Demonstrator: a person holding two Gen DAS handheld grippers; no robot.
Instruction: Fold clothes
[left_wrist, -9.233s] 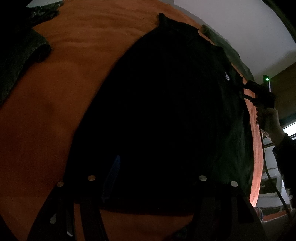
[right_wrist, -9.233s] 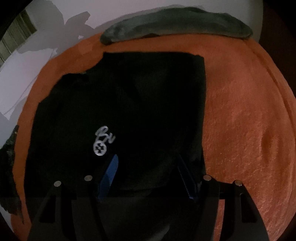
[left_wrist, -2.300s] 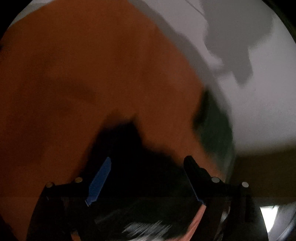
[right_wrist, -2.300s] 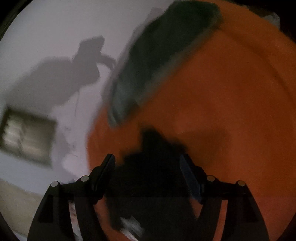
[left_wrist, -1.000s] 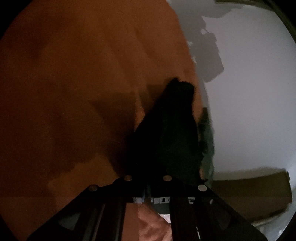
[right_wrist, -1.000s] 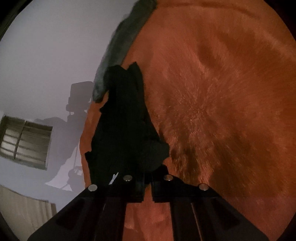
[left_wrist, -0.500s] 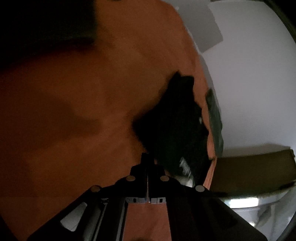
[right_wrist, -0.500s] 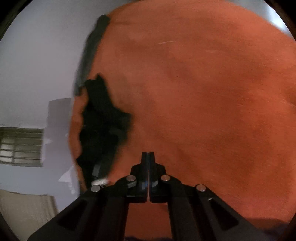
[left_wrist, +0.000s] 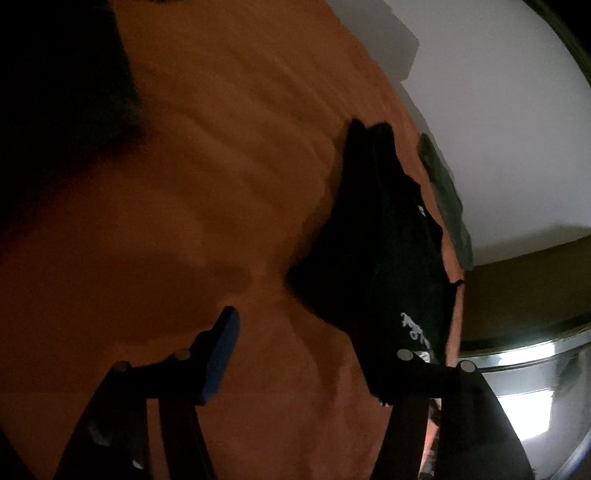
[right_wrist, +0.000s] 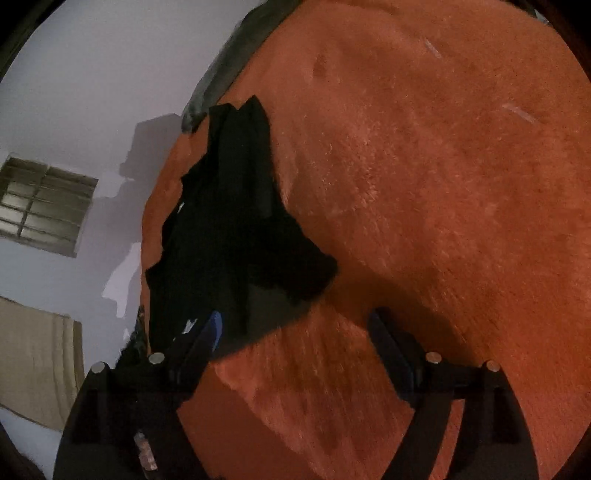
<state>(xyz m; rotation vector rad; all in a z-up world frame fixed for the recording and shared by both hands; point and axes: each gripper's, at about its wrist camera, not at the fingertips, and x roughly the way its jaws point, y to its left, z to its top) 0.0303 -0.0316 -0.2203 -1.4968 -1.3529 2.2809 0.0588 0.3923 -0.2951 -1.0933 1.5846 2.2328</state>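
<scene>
A black garment (left_wrist: 380, 258) with a white logo lies bunched in a long folded strip on the orange blanket (left_wrist: 184, 221), near the bed's edge. In the left wrist view it lies to the right, and its near end reaches my left gripper's (left_wrist: 299, 328) right finger. That gripper's jaws are opening, with only blanket between them. In the right wrist view the garment (right_wrist: 236, 229) lies to the left, its lower corner just ahead of the blue-padded left finger. My right gripper's (right_wrist: 295, 321) jaws are opening too, and the pads press on nothing.
A dark green cloth (left_wrist: 443, 192) runs along the bed's edge by the white wall, also in the right wrist view as the dark green cloth (right_wrist: 221, 66). A dark heap (left_wrist: 55, 74) lies at the upper left. A shiny metal object (left_wrist: 535, 387) is beyond the bed. The orange blanket (right_wrist: 443, 221) spreads wide.
One second ago both grippers were shut on the black garment. Half a second ago they were shut and off it. Now both stand open, and the garment lies farther to the side.
</scene>
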